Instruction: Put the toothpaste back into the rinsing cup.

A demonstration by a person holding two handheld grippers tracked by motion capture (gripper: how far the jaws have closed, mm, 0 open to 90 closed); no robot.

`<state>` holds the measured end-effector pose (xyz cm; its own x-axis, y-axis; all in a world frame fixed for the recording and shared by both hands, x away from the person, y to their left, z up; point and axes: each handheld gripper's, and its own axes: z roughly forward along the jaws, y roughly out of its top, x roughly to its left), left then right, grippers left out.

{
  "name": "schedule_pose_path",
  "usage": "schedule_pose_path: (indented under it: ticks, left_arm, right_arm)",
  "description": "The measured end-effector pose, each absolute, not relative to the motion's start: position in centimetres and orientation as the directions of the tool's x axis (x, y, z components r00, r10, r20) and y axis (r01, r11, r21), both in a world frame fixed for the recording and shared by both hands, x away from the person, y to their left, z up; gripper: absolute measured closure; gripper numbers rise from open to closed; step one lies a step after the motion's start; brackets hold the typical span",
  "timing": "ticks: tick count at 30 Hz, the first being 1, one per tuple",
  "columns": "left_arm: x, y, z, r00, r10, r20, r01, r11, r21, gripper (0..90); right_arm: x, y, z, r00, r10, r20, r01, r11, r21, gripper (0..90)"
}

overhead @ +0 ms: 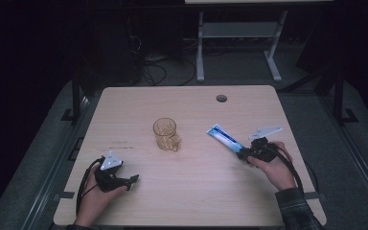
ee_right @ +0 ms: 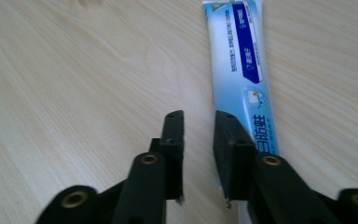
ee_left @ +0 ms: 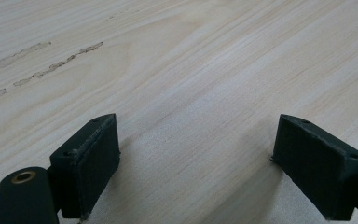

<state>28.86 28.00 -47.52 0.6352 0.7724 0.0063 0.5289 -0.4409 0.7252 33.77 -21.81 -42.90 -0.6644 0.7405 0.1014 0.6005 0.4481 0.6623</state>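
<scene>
From the high view, a light wooden desk (overhead: 139, 201) carries a clear glass mug (overhead: 166, 133) near its middle, and a blue and white toothpaste tube (overhead: 225, 138) lies flat to the right of the mug, slanting down toward the right. The right hand-held gripper (overhead: 246, 154) sits at the tube's lower end, held by the person's right hand (overhead: 275, 167), with its jaws so close to that end that contact cannot be judged from here. The left hand-held gripper (overhead: 133, 180) rests on the desk below and to the left of the mug, well apart from it, in the left hand (overhead: 95, 194). In the left gripper view, the left hand-held gripper (ee_left: 196, 163) stands wide open over bare desk (ee_left: 205, 70), with nothing between its jaws. In the right gripper view, the right hand-held gripper (ee_right: 199, 140) shows a narrow gap with only desk (ee_right: 74, 84) in it; its jaws are parted and grip nothing. The toothpaste tube (ee_right: 242, 79) lies just outside the right-hand jaw, running away from it, its near end hidden behind that jaw.
</scene>
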Motion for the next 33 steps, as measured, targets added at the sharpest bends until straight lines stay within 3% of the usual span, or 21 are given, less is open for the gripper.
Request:
schedule_pose_path:
  ticks: [10,33]
  left_arm:
    - [28.8,27.9,-47.5,0.634,0.773,0.006,0.528,-0.439,0.727,13.4]
    - [28.8,27.9,-47.5,0.639,0.77,0.005,0.527,-0.442,0.726,13.4]
  right_arm:
    - [34.9,-21.3,-42.3,-0.657,0.749,0.087,0.605,0.456,0.652,54.2]
    - [40.3,-20.0,-40.3,-0.649,0.759,0.053,0.624,0.491,0.609,48.9]
